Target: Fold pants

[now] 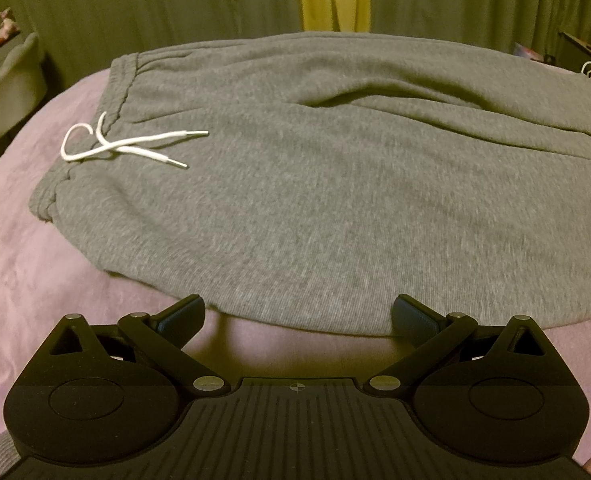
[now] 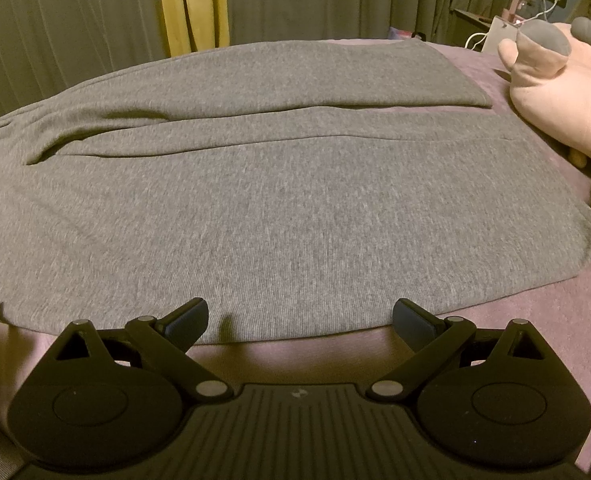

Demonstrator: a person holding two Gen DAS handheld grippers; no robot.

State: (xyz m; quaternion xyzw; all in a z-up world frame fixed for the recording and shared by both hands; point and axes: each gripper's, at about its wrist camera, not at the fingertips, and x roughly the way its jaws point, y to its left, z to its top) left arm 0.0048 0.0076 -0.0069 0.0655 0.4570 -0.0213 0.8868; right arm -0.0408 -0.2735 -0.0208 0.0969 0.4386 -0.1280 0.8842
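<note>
Pants are lying spread flat on the purple blanket, grey sweat fabric, long axis running left-right across both views, i.e. crosswise to the way both grippers are pointing. Waistband w/ white drawstring is sitting at the left end in the left wrist view; leg cuffs are ending at the right, near the pink plush toy in the right wrist view. The two legs are lying side by side, far leg partly overlapping the near one along a long crease.

Left gripper is hovering at the near long edge, approx. below the hip/seat section, jaws spread wide, nothing between them; fingertips are sitting just at the hem line, looks like touching or just above the cloth, can't tell which. Right gripper is doing the same further along the leg, also wide apart and empty, near edge of the fabric lying right between its tips.

So both grippers are facing the same near edge, pants lying straight ahead and away from them. Left is nearer the waist, right nearer the cuffs. Judging by this, the coming move is prob. pinching the near edge w/ both and carrying it away over the far leg, a lengthwise fold. Fold not yet begun.
</note>
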